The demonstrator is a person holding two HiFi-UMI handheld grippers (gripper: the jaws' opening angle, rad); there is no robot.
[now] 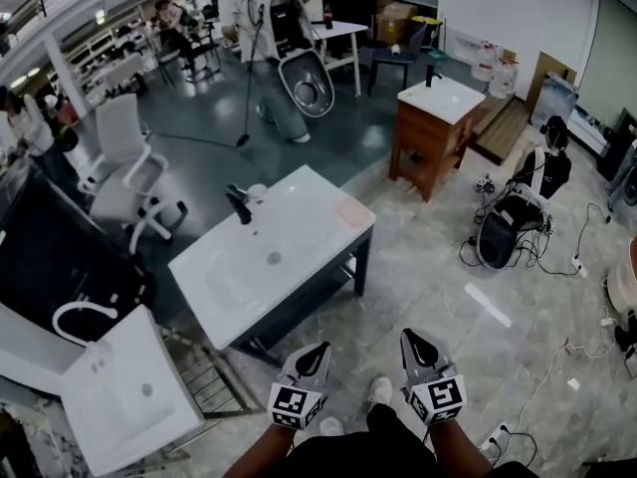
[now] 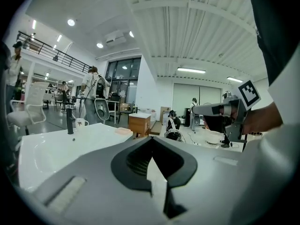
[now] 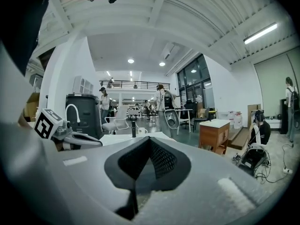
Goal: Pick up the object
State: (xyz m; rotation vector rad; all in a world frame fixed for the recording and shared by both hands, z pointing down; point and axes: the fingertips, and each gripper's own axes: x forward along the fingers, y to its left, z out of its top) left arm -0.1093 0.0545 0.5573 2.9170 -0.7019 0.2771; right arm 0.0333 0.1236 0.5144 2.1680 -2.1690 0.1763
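A white sink counter point(image 1: 309, 229) stands ahead of me. It carries a black faucet point(image 1: 239, 205), a white mug point(image 1: 257, 192) and a flat pink pad point(image 1: 351, 214) near its right corner. My left gripper point(image 1: 320, 348) and right gripper point(image 1: 410, 337) are held low near my feet, short of the counter, and touch nothing. Both sets of jaws are together with nothing between them. The left gripper view shows the left gripper point(image 2: 151, 146), the faucet point(image 2: 70, 121), the mug point(image 2: 80, 123) and the pad point(image 2: 124, 131). In the right gripper view, beyond the right gripper point(image 3: 149, 144), the faucet point(image 3: 133, 129) looks small and far.
A second white basin point(image 1: 119, 391) stands at lower left, beside a metal rack. A wooden vanity point(image 1: 433, 132) is at the back right and a white chair point(image 1: 127, 172) at the left. A dark bag point(image 1: 503, 229) and cables lie on the floor to the right. People stand in the background.
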